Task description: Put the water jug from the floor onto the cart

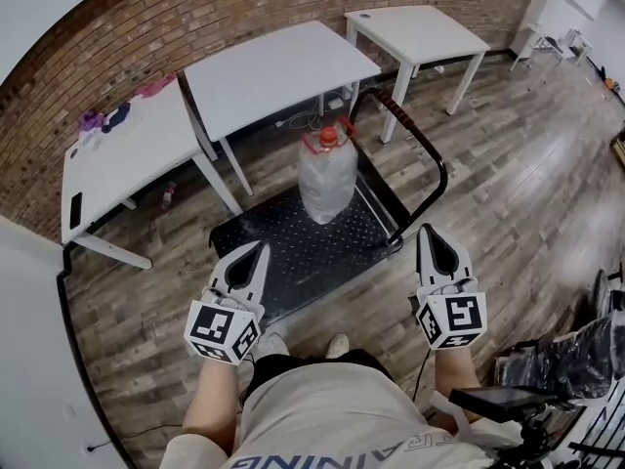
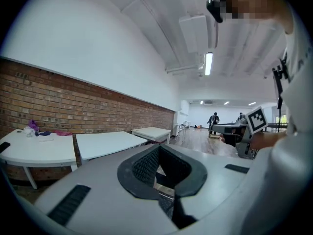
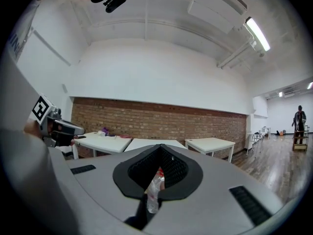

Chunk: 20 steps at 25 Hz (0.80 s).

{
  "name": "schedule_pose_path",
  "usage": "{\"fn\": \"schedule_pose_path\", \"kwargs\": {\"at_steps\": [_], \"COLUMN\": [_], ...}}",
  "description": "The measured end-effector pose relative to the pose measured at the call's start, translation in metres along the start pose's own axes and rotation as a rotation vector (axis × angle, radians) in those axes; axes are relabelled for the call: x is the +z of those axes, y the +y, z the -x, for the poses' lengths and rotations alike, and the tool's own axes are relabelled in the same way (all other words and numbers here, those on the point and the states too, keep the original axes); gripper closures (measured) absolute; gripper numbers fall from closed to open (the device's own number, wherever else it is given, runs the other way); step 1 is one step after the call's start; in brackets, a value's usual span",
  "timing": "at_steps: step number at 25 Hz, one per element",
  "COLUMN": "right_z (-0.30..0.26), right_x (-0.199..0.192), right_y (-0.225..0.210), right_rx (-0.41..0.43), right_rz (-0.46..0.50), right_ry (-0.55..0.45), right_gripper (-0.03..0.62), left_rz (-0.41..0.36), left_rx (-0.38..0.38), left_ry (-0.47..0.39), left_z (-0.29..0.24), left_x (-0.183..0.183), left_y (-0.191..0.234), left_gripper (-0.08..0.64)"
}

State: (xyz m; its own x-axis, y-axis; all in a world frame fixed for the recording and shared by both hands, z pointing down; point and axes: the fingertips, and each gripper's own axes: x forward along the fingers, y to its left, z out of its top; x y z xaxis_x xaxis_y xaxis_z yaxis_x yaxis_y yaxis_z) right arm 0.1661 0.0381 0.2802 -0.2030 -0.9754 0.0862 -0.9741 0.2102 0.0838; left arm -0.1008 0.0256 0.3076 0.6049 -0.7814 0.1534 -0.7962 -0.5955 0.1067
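Observation:
The clear water jug (image 1: 327, 179) with a red cap and handle stands upright on the black cart deck (image 1: 283, 262), near its far end. The cart's black push handle (image 1: 435, 164) rises on the right. My left gripper (image 1: 260, 249) hovers over the deck's near left corner, jaws together and empty. My right gripper (image 1: 427, 233) is just off the cart's near right corner, also shut and empty. Both are well short of the jug. In the right gripper view the jug (image 3: 154, 187) shows through the slot between the shut jaws.
Three white tables (image 1: 278, 71) (image 1: 415, 32) (image 1: 117, 154) line the brick wall behind the cart. A small bottle (image 1: 169, 195) lies on the floor under the left table. My shoes (image 1: 337, 345) are at the cart's near edge. Black equipment (image 1: 571, 360) sits at my right.

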Motion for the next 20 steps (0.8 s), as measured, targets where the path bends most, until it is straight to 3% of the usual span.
{"fn": "schedule_pose_path", "kwargs": {"at_steps": [8, 20], "right_z": [0.002, -0.006], "right_x": [0.017, 0.026], "right_y": [0.026, 0.068], "right_rx": [0.014, 0.000], "right_rz": [-0.030, 0.006], "right_ry": [-0.019, 0.015], "right_gripper": [0.591, 0.591], "left_rz": [-0.030, 0.001], "left_rx": [-0.030, -0.033], "left_ry": [-0.030, -0.061], "left_z": [0.020, 0.050], "left_x": [0.021, 0.025], "left_y": [0.012, 0.052], "left_gripper": [0.560, 0.560]}}
